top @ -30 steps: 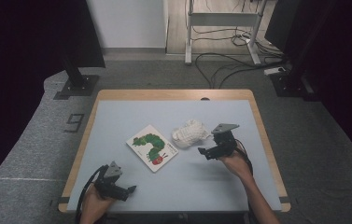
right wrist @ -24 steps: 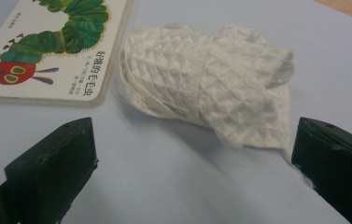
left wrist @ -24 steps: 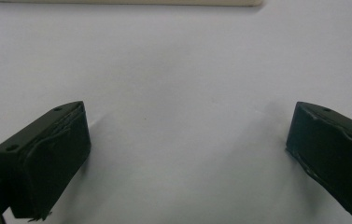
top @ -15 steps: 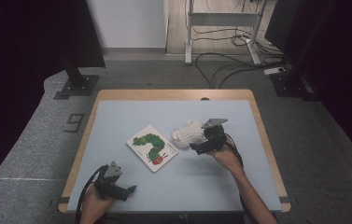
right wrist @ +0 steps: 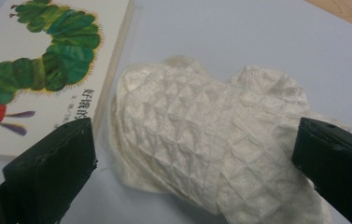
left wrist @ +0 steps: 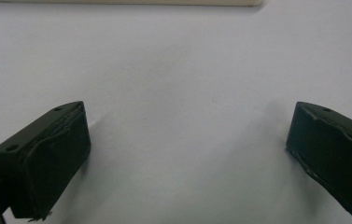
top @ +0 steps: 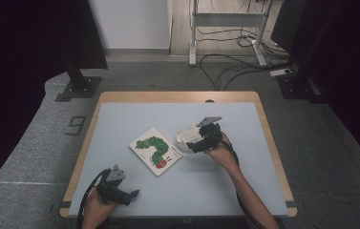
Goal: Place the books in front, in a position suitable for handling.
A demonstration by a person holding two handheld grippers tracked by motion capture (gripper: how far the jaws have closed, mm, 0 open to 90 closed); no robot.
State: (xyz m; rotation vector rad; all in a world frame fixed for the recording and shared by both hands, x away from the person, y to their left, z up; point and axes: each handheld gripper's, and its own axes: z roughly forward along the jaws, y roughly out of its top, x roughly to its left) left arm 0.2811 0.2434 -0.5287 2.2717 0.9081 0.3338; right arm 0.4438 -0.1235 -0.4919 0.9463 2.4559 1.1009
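We see a pale blue counter (top: 134, 119) with a wooden edge, standing on grey carpet; dark curtains hang at the left and right, and cables trail over the floor on the far side beneath a metal stand (top: 227, 21).

Near the middle of the counter lies a picture book (top: 155, 150) with a green caterpillar on its cover, turned at a slant. Just to its right sits a white quilted cloth (top: 186, 137), bunched into a soft heap. In the right gripper view the cloth almost touches the book's edge, though we cannot tell whether the two actually meet. The book is cut off at the left and top of that view, and its small printed characters are too blurred for us to read.

Our right gripper (top: 197, 144) hovers at the cloth from the right side, and from above it hides part of the heap. Its fingers (right wrist: 52, 172) are spread wide, one on each side of the cloth, not yet pressing it; the near part of the cloth runs out of that view.

Our left gripper (top: 127, 194) rests low at the near left corner of the counter, well apart from book and cloth. Its fingers (left wrist: 43, 154) are released, with bare counter between them.
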